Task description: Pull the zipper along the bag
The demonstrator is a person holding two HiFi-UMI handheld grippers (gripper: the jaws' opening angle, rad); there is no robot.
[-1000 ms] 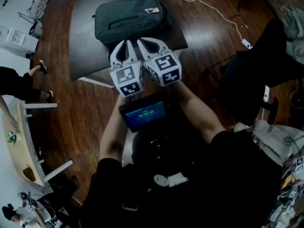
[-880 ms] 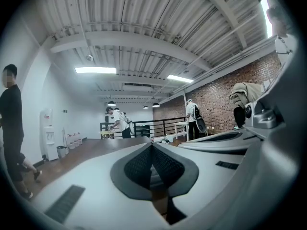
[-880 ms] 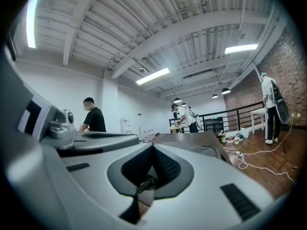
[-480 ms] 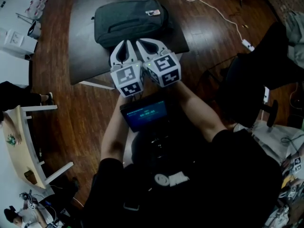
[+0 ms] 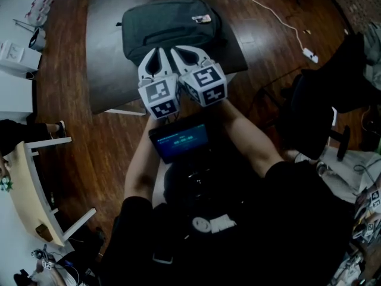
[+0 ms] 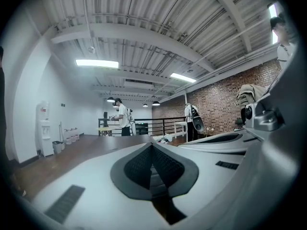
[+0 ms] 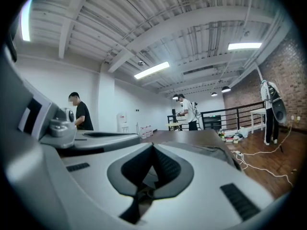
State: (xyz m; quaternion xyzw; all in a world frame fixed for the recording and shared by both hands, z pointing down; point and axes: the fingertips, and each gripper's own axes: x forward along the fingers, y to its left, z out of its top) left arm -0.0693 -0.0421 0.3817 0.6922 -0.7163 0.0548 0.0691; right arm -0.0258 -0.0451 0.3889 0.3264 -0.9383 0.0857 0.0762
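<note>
Dark grey bag (image 5: 169,28) lies on the table (image 5: 107,70) before us. We hold our left gripper (image 5: 157,52) and right gripper (image 5: 177,52) side by side near its front edge, both closed on nothing.

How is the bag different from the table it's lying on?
The bag is smaller; the table is far wider. The bag looks greyish-green and puffy; the table is dark brown and flat. The bag carries a little pale tag; the table's top looks plain. Both are dark and roughly rectangular.
</note>
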